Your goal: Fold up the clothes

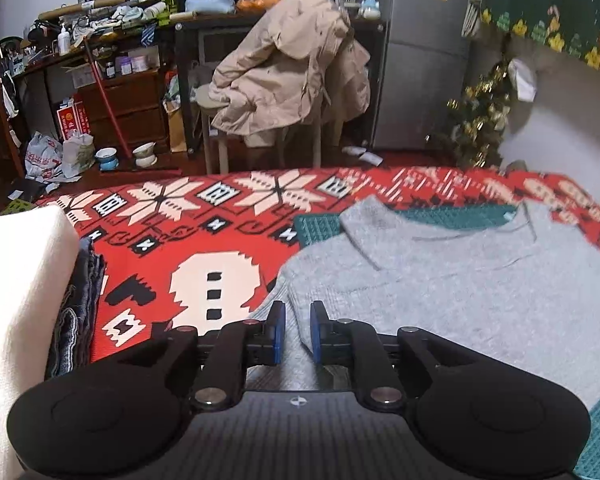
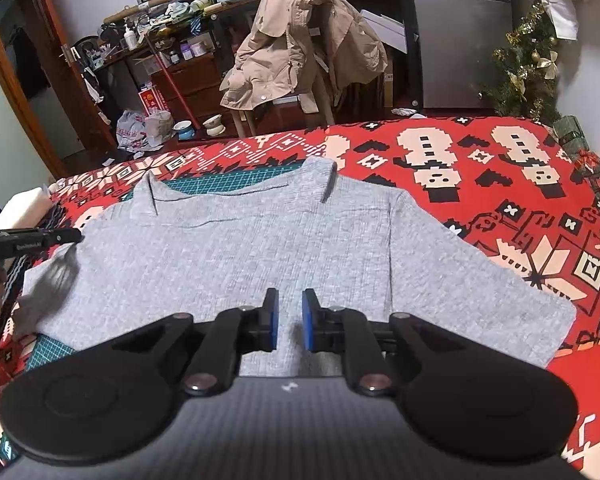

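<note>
Left wrist view: the left gripper (image 1: 298, 322) hovers over the grey shirt's (image 1: 460, 280) left edge, jaws slightly apart with nothing between them. The right gripper (image 2: 290, 318), jaws likewise narrowly apart and empty, hangs over the shirt's lower middle. The shirt lies flat on a green mat (image 2: 228, 186), mostly hidden beneath it, on the red patterned blanket (image 2: 500, 200). A white folded stack (image 1: 16, 280) at the left is cut off by the frame.

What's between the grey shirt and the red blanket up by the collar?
A teal cutting mat lies under the grey shirt, on the red blanket. Both wrist views show it past the collar; the right view also shows a corner below the hem.
</note>
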### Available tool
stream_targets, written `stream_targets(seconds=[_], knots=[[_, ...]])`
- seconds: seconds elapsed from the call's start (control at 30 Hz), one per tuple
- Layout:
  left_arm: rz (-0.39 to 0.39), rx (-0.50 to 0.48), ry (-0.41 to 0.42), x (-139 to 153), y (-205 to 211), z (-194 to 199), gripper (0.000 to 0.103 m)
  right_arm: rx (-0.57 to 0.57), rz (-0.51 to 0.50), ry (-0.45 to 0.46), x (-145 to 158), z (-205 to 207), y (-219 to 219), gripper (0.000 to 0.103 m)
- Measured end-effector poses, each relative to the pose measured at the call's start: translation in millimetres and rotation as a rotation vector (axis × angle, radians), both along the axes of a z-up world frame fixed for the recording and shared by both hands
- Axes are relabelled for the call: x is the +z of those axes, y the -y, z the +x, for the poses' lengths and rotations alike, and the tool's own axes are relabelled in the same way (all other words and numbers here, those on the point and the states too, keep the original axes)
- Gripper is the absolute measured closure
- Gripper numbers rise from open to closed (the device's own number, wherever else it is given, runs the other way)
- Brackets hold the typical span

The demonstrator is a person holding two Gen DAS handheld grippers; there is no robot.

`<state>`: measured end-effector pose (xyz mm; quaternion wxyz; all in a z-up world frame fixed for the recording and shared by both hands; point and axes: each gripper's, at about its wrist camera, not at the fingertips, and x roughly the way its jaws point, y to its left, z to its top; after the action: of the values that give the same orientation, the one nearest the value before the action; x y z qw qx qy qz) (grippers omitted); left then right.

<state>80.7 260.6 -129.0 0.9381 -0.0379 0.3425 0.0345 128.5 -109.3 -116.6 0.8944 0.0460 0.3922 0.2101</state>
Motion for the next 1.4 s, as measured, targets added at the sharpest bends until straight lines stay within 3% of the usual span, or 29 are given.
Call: stream_targets(seconds=[0.17,0.27,0.57,0.9,1.03,1.13,1.4], knots=[[-0.06,-0.086,0.008,7.3,16.6,-9.5,0.092,0.027,-0.007,0.004,-2.2,-5.0,-9.4,0.09],[-0.049,-0.118,-0.028,-3.6,28.0,-9.5,0.092,0.035,0.001,-0.008,-6.5,-6.6,-14.3,0.09],[0.013,-0.043,-0.069,-16.9,24.5,-21.7,0.097,0.029,-0.005,-0.016,-7.7,-11.1,-10.7,0.089],[-0.015,-0.031,-0.061,-16.8,17.1,-32.9,0.096,0.023,0.007,-0.024,-9.6,-14.2,-7.1,0.089],[-0.01,-0.022,-0.069,-16.6,12.8,-38.9,0.095,0.019,-0.007,-0.018,-9.4,-18.1,-6.2,0.075],[-0.016,-0.011,-0.076,-17.0,8.1,-42.8,0.089,0.009,-0.017,-0.015,-9.3,-21.0,-4.5,0.075],[-0.012,0.032,-0.079,-12.3,-4.2,-63.7,0.09,-0.011,-0.025,-0.007,-6.0,-37.0,4.2,0.075]])
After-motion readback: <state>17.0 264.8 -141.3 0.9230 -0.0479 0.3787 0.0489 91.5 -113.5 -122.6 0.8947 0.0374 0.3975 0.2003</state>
